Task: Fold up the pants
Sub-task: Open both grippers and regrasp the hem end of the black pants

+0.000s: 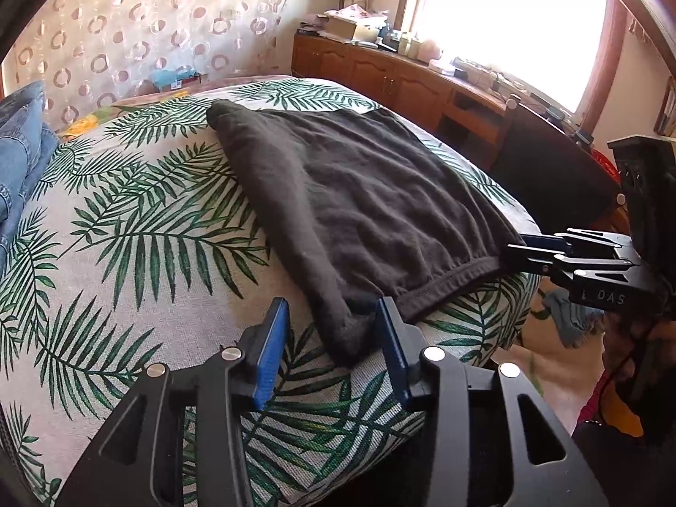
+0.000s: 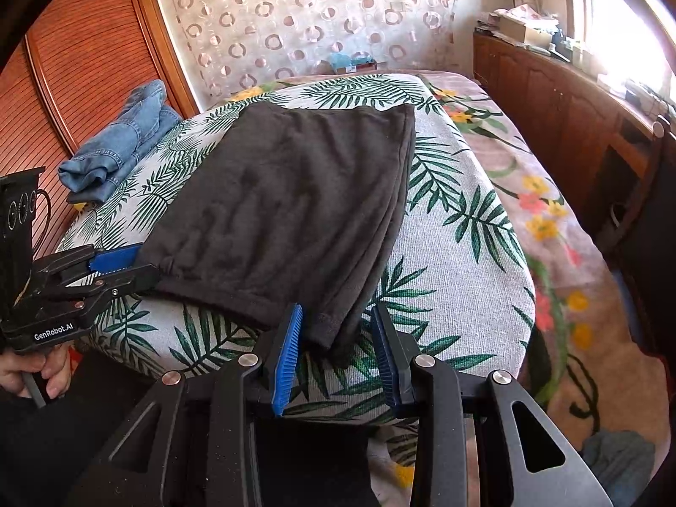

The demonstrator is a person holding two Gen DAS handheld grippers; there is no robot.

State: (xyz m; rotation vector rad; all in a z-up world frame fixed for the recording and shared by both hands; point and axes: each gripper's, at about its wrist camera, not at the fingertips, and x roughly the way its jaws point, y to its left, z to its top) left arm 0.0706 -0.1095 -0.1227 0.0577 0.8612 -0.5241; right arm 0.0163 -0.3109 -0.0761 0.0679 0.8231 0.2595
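a pair of dark pants (image 1: 363,211) is lying folded into a layered rectangle on a bed cover (image 1: 126,219) printed with palm leaves, stacked edges showing along its right side in the right wrist view. judging by that, the main folds are looking done; what is remaining is probably one last fold or a smoothing and letting go.

going left to right: the left gripper (image 1: 333,350) is sitting at the near left corner of the pants, its blue pads standing moderately apart with the corner of the cloth lying between them, not pinched. from the right wrist view it is reaching in from nine o'clock.

the right gripper (image 2: 338,355) is sitting at the near right corner, its pads also standing apart, a fairly narrow gap, the hem corner lying between them at twelve o'clock and no pad visibly pressing on it.

blue jeans (image 2: 122,143) are lying well apart at ten o'clock in the right wrist view.
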